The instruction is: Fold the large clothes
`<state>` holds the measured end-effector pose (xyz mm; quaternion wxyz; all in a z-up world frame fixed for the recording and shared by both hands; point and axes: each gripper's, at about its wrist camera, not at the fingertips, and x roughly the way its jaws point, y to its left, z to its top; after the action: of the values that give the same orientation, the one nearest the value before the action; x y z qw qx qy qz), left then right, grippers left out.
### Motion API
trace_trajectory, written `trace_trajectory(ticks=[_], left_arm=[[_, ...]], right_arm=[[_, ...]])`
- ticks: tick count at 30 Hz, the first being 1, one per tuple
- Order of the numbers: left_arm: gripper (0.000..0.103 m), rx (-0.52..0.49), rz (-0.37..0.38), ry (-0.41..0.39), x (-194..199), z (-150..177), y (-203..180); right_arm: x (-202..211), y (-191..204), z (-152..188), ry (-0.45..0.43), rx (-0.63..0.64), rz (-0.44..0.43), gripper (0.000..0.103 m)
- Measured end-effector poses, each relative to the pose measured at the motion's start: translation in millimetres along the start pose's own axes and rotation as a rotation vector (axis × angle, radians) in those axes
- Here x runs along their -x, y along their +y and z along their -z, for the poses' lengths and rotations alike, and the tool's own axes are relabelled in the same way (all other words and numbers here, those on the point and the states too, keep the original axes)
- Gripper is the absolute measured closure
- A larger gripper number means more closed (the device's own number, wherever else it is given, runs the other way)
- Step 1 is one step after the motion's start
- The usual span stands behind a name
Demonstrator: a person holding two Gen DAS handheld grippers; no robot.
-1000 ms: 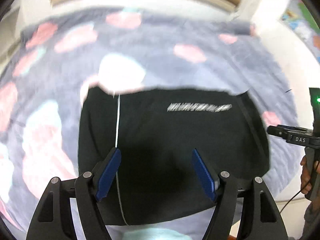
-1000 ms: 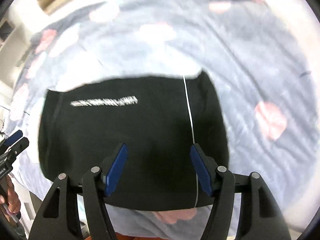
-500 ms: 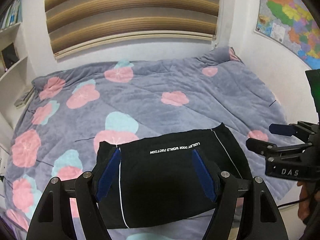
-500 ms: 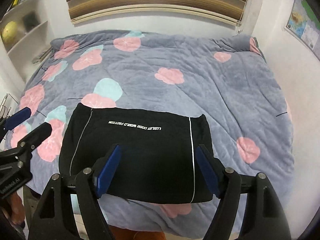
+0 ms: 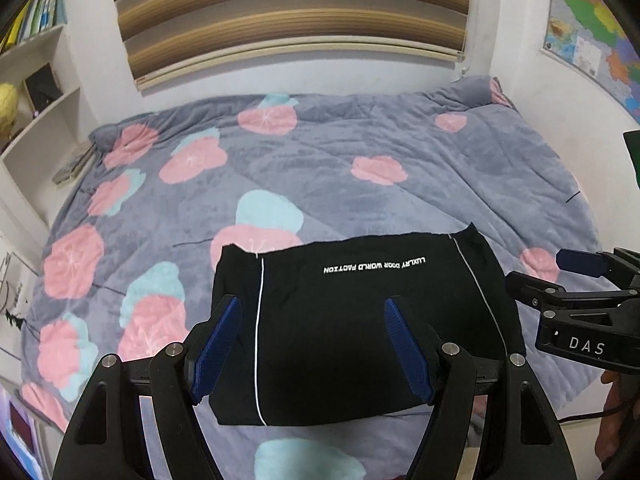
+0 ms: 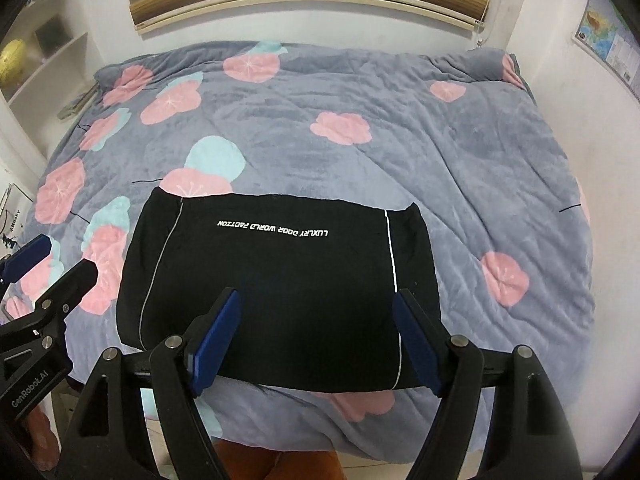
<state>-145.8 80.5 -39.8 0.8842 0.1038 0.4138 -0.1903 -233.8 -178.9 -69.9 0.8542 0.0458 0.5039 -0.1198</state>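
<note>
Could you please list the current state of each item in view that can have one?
Black garment: folded into a flat rectangle, lying on the blanket.
Floral blanket: spread over the bed.
Window blind: lowered.
Left gripper: open, empty.
Right gripper: open, empty.

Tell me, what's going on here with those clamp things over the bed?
A person holds a pair of tongs in each hand to fold clothes. The black garment lies folded into a neat rectangle on the flowered blanket. The left tongs and right tongs are both open, raised above it, gripping nothing.
</note>
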Motion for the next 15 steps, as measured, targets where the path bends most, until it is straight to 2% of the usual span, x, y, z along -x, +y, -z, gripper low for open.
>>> trace_trajectory(ticks=[15], left_arm=[[0.028, -0.007, 0.005, 0.022, -6.6, -0.4, -5.0]], right_arm=[[-3.1, -5.9, 1.6, 0.007, -0.002, 0.003, 0.024]])
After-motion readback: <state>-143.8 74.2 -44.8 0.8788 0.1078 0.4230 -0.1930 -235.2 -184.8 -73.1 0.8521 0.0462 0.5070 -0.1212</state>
